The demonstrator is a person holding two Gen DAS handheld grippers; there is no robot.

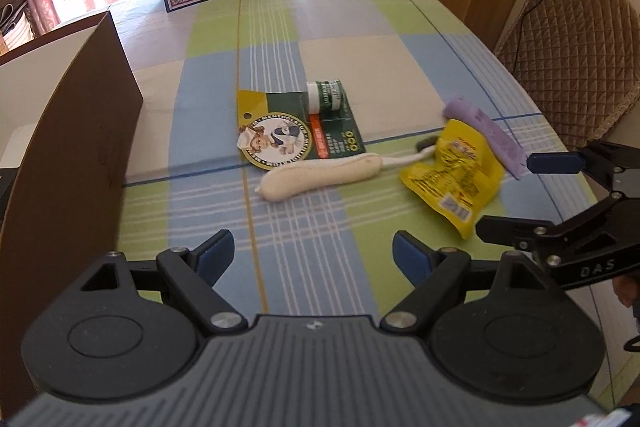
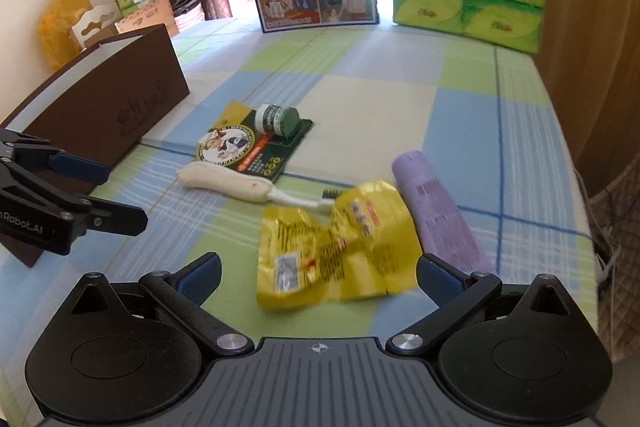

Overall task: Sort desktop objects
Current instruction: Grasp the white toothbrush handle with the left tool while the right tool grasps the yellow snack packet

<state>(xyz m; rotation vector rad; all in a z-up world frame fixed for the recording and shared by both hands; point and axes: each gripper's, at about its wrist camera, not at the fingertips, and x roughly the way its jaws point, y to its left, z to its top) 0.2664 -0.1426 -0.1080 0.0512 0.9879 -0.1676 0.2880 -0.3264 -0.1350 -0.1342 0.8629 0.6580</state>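
Nearest the right wrist camera, the right gripper hangs with its jaws spread wide and empty, just short of a crumpled yellow foil sachet lying flat on the green-and-blue checked tablecloth. The left gripper is likewise wide and empty, over bare cloth. Just beyond the sachet lie a cream-handled small brush, its long axis running left to right with the bristle end tucked at the sachet, and a lilac plastic roll, its axis running away from the camera and slightly left. Farther off sits a green carded ointment jar. The tall brown cardboard box stands at the left. Judging by this, sorting has hardly begun: all four items remain loose on the cloth.
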